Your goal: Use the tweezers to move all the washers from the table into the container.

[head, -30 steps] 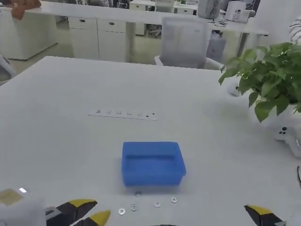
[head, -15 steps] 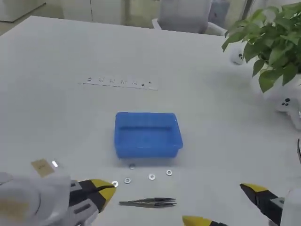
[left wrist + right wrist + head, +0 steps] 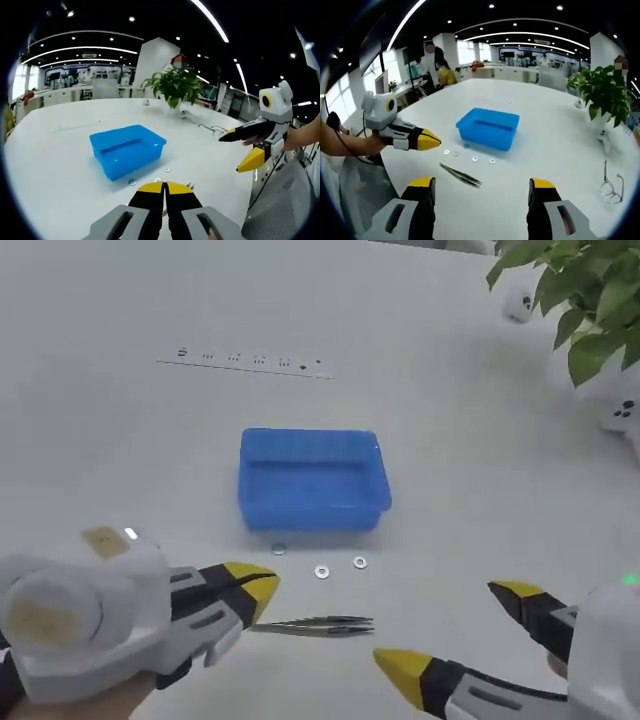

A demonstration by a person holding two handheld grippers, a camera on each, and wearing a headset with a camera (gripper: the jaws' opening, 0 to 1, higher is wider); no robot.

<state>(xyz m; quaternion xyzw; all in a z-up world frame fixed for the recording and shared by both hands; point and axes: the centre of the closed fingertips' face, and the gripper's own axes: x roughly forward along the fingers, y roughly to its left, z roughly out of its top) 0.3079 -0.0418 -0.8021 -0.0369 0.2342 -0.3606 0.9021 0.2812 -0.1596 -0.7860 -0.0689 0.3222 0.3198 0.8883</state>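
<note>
A blue container (image 3: 313, 480) stands mid-table, also seen in the left gripper view (image 3: 127, 150) and the right gripper view (image 3: 488, 127). Several small washers (image 3: 321, 571) lie on the table just in front of it (image 3: 475, 159). The metal tweezers (image 3: 310, 625) lie flat nearer to me (image 3: 461, 176). My left gripper (image 3: 262, 585) is shut with nothing in it (image 3: 164, 187), its tips just left of the tweezers. Over the table to the right of the tweezers, my right gripper (image 3: 455, 630) stands open and empty (image 3: 481, 183).
A white power strip (image 3: 247, 361) lies beyond the container. A potted plant (image 3: 570, 300) stands at the far right, with white objects near it. A pair of glasses (image 3: 610, 185) lies on the table to the right.
The headset has tilted down, so the container sits higher in view and the tweezers have come into sight. Both grippers have come forward over the table toward the tweezers.
</note>
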